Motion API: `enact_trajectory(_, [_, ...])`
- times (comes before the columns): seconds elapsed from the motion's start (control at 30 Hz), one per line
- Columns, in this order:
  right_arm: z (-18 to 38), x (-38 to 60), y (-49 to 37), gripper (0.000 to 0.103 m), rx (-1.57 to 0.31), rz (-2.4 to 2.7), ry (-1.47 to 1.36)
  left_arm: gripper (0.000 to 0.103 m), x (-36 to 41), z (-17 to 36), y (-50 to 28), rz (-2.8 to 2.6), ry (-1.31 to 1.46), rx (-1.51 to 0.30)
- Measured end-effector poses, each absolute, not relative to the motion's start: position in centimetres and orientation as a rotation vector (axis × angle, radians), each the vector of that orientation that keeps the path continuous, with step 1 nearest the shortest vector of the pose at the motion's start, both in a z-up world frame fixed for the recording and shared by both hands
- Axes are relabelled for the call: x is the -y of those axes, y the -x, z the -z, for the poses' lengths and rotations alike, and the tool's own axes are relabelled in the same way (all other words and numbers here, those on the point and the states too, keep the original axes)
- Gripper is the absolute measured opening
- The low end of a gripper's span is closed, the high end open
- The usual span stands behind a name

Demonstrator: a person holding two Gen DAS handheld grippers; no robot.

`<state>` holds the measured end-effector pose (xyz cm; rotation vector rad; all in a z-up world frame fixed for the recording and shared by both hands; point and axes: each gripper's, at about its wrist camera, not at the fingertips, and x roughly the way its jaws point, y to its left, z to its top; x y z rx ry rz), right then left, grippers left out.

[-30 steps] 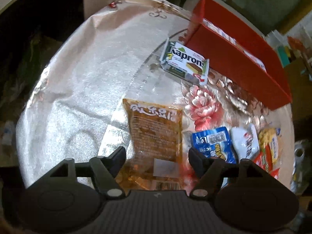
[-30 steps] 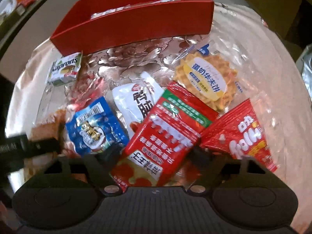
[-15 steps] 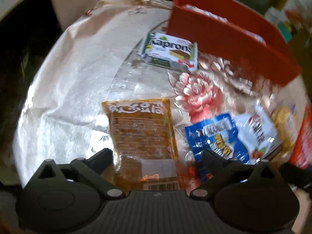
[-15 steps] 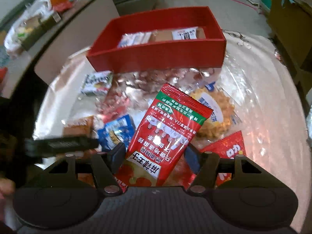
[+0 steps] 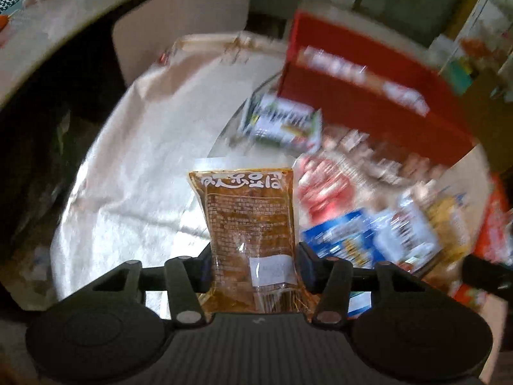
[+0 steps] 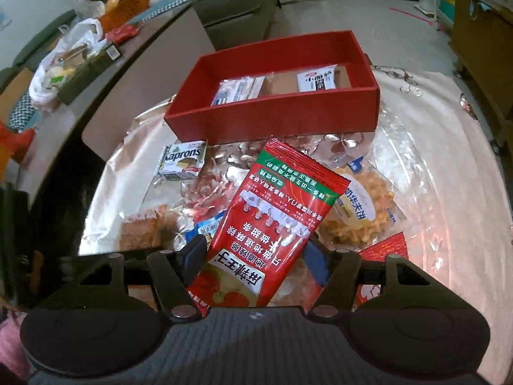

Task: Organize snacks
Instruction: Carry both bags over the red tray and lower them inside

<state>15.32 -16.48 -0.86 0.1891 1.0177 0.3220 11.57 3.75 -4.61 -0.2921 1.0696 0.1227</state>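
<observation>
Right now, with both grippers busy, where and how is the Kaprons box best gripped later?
Grip the Kaprons box across its two long sides, coming from above. It lies flat, apart from the red tray, so the sides are free; the broad printed face gives the fingers no hold.

Black gripper (image 6: 253,256) with ribbed grey housing, silver screws.

There is 1 red box (image 6: 275,118) with 2 packets (image 6: 239,91) inside. Both grippers grip 1 pack each: 1 brown pack (image 5: 250,221) and 1 red pack (image 6: 272,224). 1 Kaprons box (image 6: 182,160) sits at middle left.
</observation>
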Motion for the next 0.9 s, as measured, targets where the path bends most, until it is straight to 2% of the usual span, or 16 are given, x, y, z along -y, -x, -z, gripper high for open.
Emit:
enact_trajectory(0.37, [-2.2,17.7,-16.7,0.071,-0.902,-0.306,-0.257,0.044,-1.9,-0.9,-13.7,-0.025,0.294,-0.876])
enact_trajectory(0.9, [-3.9,17.9,-21.0,0.071,-0.834,-0.303,-0.294,0.044,-0.6,-2.3,-17.0,-0.028,0.22,-0.808])
